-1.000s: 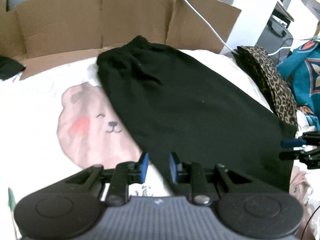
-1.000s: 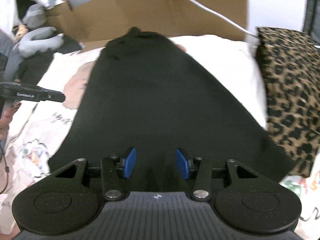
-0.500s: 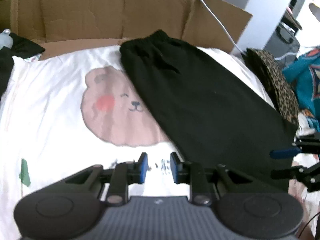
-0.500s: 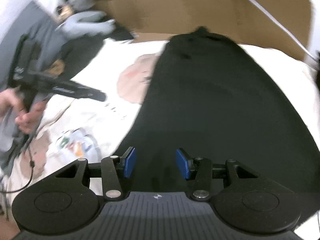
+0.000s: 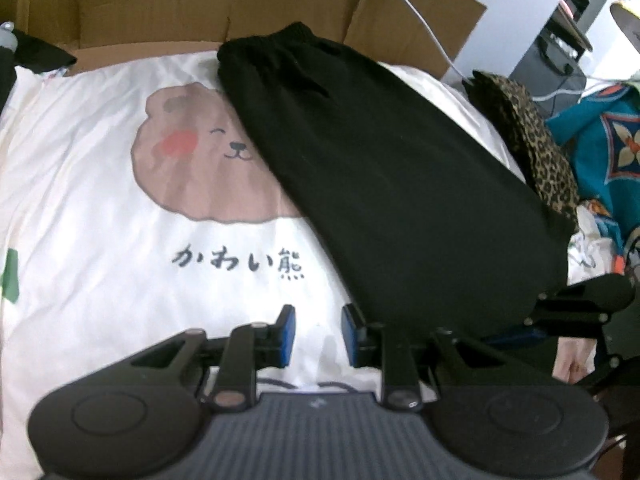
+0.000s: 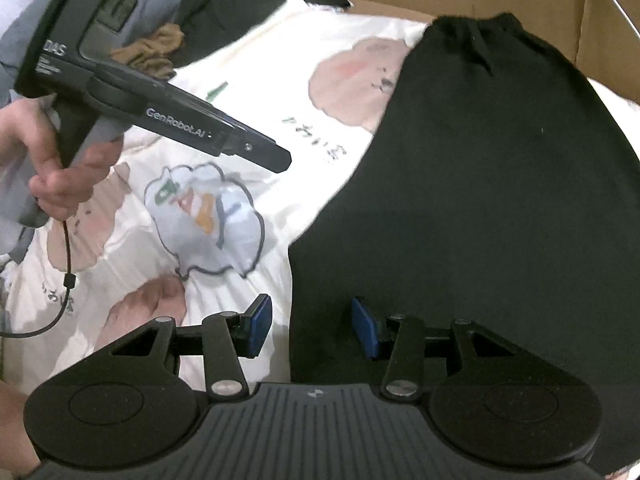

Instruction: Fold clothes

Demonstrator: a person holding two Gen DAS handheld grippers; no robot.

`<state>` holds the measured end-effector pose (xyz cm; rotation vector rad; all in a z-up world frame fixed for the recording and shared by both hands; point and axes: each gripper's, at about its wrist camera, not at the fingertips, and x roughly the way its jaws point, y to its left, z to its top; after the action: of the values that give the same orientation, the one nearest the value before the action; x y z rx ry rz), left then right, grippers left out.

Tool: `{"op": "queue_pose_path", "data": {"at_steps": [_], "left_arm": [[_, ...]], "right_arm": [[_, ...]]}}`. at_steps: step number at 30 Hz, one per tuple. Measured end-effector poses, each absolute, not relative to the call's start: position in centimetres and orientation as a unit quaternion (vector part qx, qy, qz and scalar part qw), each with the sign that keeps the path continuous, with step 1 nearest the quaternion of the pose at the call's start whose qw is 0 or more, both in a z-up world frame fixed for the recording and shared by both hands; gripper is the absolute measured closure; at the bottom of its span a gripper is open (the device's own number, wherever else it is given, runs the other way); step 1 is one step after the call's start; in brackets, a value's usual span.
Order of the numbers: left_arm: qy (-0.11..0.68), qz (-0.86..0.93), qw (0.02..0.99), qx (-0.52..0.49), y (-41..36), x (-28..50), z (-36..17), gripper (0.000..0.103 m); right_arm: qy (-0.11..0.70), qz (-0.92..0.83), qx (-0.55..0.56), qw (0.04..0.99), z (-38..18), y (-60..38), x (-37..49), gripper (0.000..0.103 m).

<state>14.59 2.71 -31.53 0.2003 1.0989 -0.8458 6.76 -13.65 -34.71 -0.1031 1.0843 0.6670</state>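
Here the left gripper [image 6: 276, 160], labelled "GenRobot.AI", is narrowly parted and empty, right gripper [image 6: 312, 326] wider, over the black garment [image 6: 500, 200]'s edge

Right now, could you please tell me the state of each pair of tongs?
Left tongs: open, holding nothing, over the white sheet.
Right tongs: open, holding nothing, at the black garment edge.

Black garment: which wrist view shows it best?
Left wrist view: the black garment shows almost whole, waistband near the cardboard down to its near hem, lying flat on the bear-print sheet. The right wrist view shows the waistband and left edge, but its right side runs out of frame.
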Motion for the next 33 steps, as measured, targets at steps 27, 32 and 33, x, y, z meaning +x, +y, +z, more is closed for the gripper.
{"op": "queue_pose_path", "data": {"at_steps": [27,32,33], "left_arm": [[0.498,-0.411,0.750,0.145,-0.1,12.0,-31.7,0.063],[0.495,-0.425,0.740,0.161,-0.6,10.8,-32.0,0.061],[0.496,-0.430,0.737,0.158,-0.6,10.6,-32.0,0.060]], "right_arm": [[0.493,0.292,0.001,0.820,-33.8,-17.8,5.9,0.100],[0.498,0.274,0.023,0.823,-34.2,-19.0,6.3,0.101],[0.498,0.271,0.027,0.823,-34.3,-19.1,6.3,0.101]]}}
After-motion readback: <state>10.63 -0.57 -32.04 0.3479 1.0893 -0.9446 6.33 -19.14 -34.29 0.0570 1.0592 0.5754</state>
